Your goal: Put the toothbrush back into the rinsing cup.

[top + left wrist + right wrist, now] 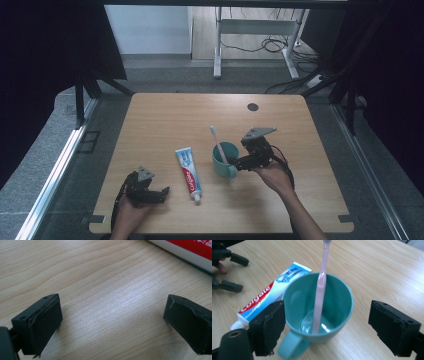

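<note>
A teal mug (225, 159) stands right of the table's middle, with a pink toothbrush (216, 140) leaning upright inside it. My right gripper (238, 165) is at the mug's right side. In the right gripper view, the mug (337, 295) and toothbrush (322, 285) sit between the wide-apart jaws of my right gripper (327, 325), whose pads stand clear of the rim. A red, white and blue toothpaste tube (189, 172) lies flat left of the mug. Low over the wood at the front left, my left gripper (162, 194) is open and empty, with the tube's edge (190, 250) beyond its jaws.
The wooden table (165, 120) has a small dark round hole (253, 106) near its far right. Beyond the far edge stand a desk frame (218, 55) and floor cables (272, 45). Bare wood lies across the table's far half and left side.
</note>
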Tool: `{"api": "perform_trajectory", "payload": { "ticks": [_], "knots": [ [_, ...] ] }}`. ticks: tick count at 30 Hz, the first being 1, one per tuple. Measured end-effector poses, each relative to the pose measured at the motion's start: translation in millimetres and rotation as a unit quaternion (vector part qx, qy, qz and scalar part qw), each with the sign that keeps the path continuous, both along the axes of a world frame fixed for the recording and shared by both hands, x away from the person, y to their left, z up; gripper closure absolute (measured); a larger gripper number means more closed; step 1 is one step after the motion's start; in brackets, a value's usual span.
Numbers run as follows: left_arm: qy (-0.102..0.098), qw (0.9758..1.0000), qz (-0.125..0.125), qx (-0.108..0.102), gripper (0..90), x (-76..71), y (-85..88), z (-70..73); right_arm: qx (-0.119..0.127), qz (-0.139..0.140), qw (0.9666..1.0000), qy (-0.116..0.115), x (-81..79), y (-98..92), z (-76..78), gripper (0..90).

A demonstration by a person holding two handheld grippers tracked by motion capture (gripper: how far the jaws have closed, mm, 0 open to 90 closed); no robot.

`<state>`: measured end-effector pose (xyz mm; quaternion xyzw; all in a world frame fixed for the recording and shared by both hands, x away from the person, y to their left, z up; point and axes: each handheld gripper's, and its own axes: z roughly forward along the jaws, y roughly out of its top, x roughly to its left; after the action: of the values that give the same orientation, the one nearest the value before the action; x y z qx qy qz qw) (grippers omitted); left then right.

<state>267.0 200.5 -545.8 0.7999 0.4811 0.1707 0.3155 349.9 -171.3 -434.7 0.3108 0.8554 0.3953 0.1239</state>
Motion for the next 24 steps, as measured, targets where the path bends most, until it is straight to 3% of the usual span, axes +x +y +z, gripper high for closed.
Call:
{"api": "perform_trajectory", "payload": {
  "ticks": [11, 24],
  "knots": [
    [0.000, 1.0000, 0.001, -0.001, 1.7, -0.2, -0.2, 0.0, -0.004, -0.012, 0.9999, -0.005, -13.0, -22.9, -8.0, 10.1],
    [0.001, 1.0000, 0.000, 0.001, 1.8, -0.3, 0.0, 0.1, -0.013, -0.034, 0.9993, -0.004, -23.7, -42.8, -33.1, 5.0]
  ]
}}
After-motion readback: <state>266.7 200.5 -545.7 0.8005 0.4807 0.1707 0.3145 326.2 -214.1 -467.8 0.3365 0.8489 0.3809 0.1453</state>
